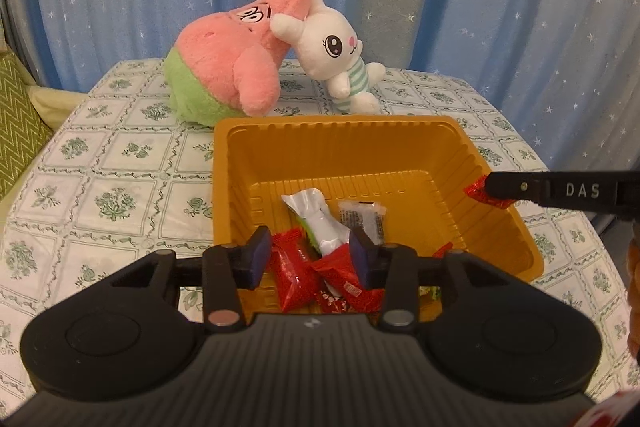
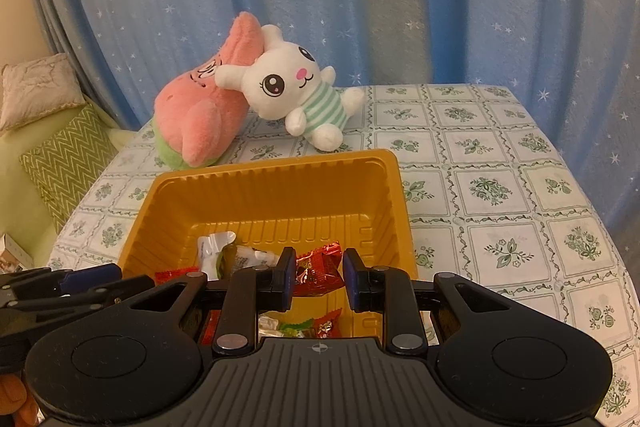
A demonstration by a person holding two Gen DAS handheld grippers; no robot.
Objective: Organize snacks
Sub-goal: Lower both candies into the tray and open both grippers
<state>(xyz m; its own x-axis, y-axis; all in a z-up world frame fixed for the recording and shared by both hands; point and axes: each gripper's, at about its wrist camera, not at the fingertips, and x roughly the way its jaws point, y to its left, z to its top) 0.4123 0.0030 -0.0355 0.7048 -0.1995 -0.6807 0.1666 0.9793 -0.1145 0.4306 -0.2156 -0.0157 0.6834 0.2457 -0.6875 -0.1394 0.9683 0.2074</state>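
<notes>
Over the yellow tray, left hand-held gripper parted, right hand-held gripper pinching a red packet

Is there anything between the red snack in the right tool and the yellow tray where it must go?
Nothing visible. The red snack, held in the right tool, hangs over the yellow tray's open inside; the left tool is off to one side.
</notes>
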